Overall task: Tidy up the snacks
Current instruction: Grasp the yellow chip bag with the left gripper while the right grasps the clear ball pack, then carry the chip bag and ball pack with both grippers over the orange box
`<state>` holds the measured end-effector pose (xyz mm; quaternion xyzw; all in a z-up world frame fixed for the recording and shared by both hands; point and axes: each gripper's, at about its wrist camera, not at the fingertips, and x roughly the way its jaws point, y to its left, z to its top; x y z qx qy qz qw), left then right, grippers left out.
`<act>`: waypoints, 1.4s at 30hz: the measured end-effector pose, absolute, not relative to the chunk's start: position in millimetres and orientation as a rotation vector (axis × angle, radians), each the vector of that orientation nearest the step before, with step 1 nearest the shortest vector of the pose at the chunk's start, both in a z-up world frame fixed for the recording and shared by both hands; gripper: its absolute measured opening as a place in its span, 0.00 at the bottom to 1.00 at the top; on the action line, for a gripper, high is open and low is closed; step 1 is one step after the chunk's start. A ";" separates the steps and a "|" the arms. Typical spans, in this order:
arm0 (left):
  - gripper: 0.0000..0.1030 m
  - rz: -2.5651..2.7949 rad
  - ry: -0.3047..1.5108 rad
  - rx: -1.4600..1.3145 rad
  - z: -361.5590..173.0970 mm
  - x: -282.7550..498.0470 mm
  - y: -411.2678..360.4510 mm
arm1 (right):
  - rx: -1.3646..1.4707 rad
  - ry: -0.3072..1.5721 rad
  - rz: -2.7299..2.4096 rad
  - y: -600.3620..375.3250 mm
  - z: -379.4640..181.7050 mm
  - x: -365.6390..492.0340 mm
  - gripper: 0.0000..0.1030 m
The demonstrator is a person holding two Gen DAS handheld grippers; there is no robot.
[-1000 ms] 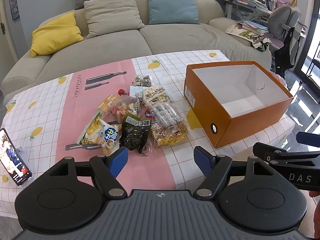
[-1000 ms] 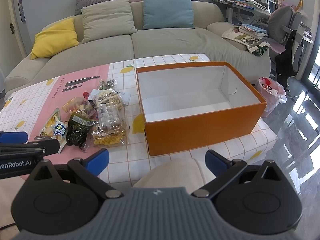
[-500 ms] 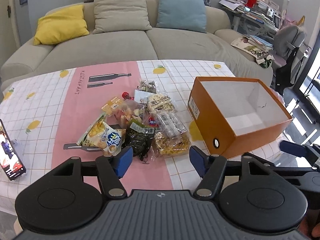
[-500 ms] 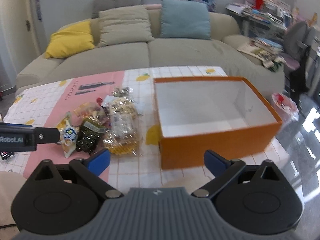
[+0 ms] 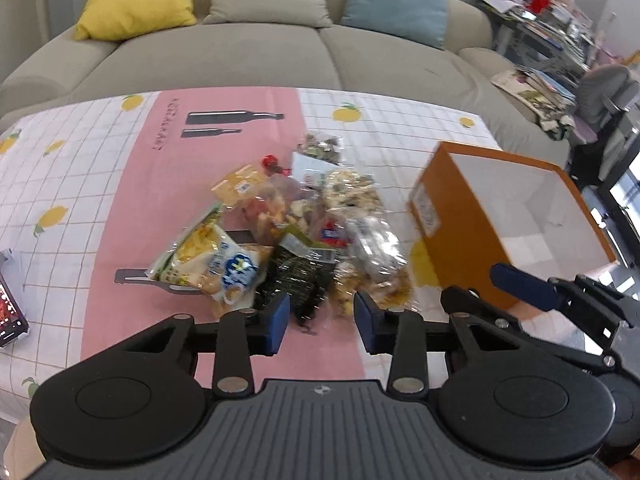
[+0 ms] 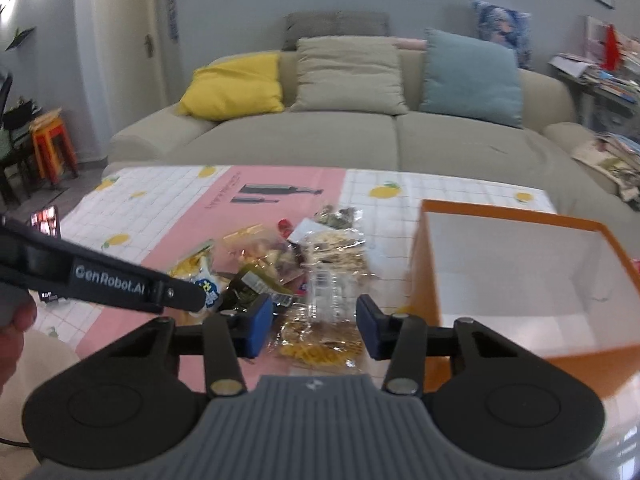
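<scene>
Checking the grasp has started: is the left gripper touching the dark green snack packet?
Cannot tell. In the left wrist view the left gripper overlaps the dark green snack packet, blurred; no contact or gap shows.

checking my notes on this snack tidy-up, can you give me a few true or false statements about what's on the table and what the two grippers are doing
1. The orange cardboard box with the white inside has nothing in it. True.
2. The left gripper is clamped on a snack bag. False: its blue pads stand apart with nothing between them.
3. The heap of snack packets lies on the pink strip of the tablecloth, to the left of the box. True.
4. The dark green crinkly packet is already in the box. False: it lies in the heap, nearest the left gripper.
5. The right gripper is open, above the clear bag of yellow snacks. True.
</scene>
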<state>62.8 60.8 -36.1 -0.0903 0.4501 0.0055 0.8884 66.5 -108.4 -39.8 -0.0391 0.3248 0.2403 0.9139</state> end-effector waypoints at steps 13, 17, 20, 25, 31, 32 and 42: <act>0.80 0.243 1.025 -0.348 -80.8 113.6 114.8 | -0.103 0.822 0.514 -67.7 -95.1 137.5 0.52; 0.83 0.346 1.021 -0.451 -95.1 122.2 129.4 | -0.147 0.833 0.469 -58.7 -108.7 158.8 0.56; 0.85 0.389 1.019 -0.533 -106.1 127.3 136.0 | -0.154 0.852 0.438 -55.0 -117.4 173.3 0.65; 0.86 0.435 1.034 -0.608 -122.3 135.6 142.6 | -0.128 0.900 0.423 -52.2 -132.8 186.5 0.65; 0.85 0.431 1.057 -0.652 -136.6 140.3 145.1 | -0.111 0.900 0.416 -50.6 -142.2 190.6 0.65; 0.84 0.430 1.055 -0.650 -137.2 140.4 144.5 | -0.109 0.899 0.415 -50.3 -143.1 191.4 0.65; 0.63 0.394 1.027 -0.586 -129.7 139.5 136.3 | -0.098 0.886 0.410 -54.4 -145.2 191.2 0.53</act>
